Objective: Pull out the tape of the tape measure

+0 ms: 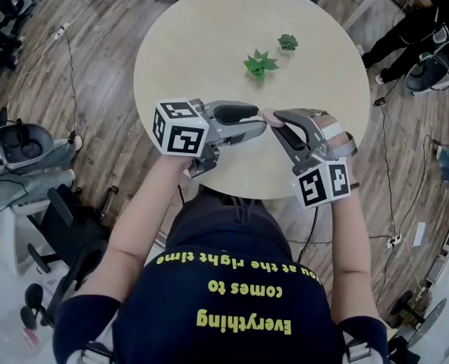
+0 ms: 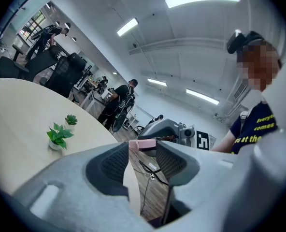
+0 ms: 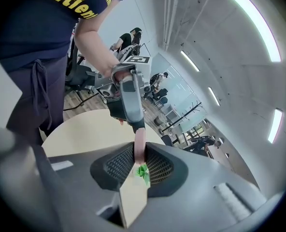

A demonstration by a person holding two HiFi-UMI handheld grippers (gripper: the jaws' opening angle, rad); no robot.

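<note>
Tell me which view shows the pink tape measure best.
Right gripper view: the pink tape measure sits edge-on, close up, between the right claw's pads. The left gripper view shows a pink end at the left claw's tips; the head view only a pink sliver.

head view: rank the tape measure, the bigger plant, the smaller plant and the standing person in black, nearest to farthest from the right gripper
From the right gripper:
1. pink tape measure, at its fingers
2. bigger plant, mid-way across the table
3. smaller plant, further back on the table
4. person in black, on the floor past the table, upper right
</note>
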